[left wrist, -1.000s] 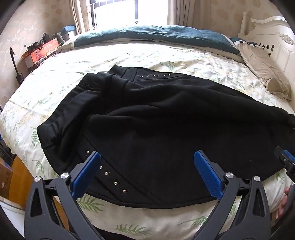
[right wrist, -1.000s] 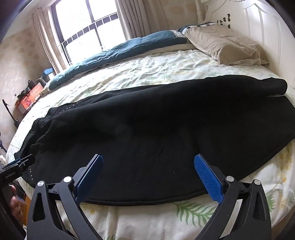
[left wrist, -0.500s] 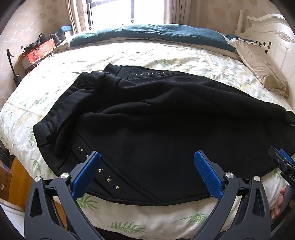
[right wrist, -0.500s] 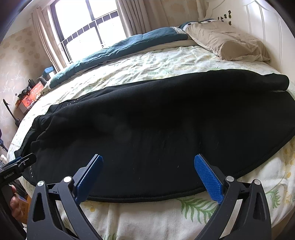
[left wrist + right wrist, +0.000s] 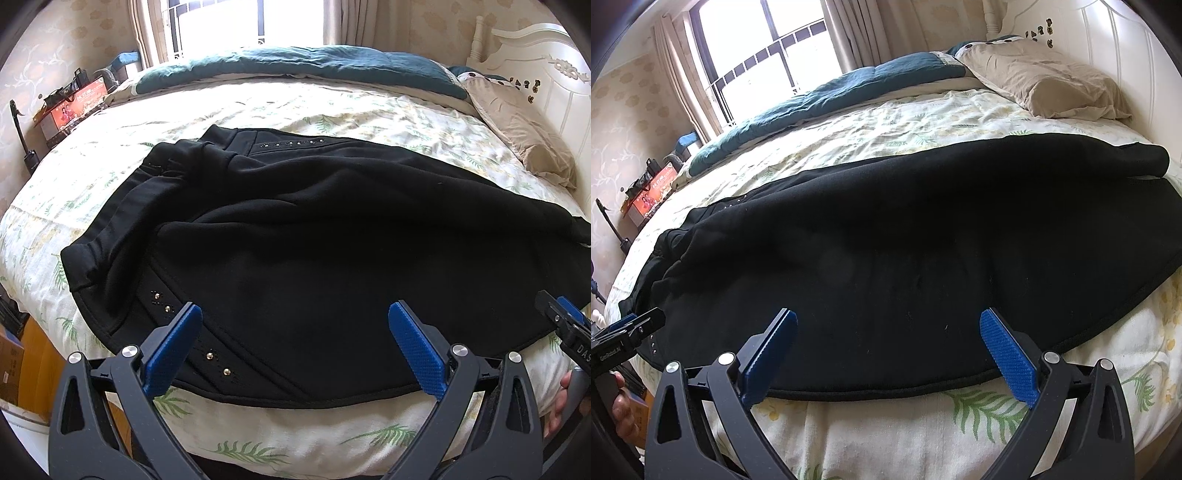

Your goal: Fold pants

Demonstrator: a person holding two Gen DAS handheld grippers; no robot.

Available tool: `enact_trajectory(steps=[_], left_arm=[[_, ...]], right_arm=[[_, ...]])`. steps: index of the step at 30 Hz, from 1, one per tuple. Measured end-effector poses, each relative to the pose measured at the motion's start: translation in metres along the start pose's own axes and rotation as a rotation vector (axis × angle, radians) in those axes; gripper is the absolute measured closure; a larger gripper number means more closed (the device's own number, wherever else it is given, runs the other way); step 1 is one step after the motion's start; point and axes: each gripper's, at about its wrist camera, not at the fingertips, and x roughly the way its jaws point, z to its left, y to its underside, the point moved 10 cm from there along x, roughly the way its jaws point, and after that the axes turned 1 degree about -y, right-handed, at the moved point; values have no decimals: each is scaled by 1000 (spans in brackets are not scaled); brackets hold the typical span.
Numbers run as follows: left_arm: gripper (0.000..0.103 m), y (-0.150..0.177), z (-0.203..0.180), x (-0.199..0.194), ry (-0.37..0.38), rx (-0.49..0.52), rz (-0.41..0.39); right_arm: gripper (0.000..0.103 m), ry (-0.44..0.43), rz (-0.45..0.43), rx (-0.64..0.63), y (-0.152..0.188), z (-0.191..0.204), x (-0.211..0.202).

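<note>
Black pants [image 5: 314,236] lie lengthwise across the bed, waistband with small metal studs at the left, legs running right; they also fill the right wrist view [image 5: 905,251]. My left gripper [image 5: 295,332] is open and empty, hovering over the near hem by the studded pocket seam. My right gripper [image 5: 888,339] is open and empty above the near edge of the legs. Each gripper shows at the edge of the other's view, the right one [image 5: 565,325] and the left one [image 5: 628,332].
The bed has a leaf-print cover [image 5: 258,107], a teal duvet [image 5: 295,66] along the far side, a beige pillow [image 5: 1045,88] and a white headboard [image 5: 546,55] at right. A box and clutter [image 5: 74,107] stand beyond the left edge.
Both grippers have drawn back and risen slightly; the pants sit a little farther off and lower in view. Both stay open. The pants have not moved.
</note>
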Motion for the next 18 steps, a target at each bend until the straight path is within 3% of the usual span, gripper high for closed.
enact_trajectory(steps=[18], left_arm=[[2, 5, -4, 0, 5, 8, 2]], right_arm=[[4, 6, 5, -7, 4, 0, 0]])
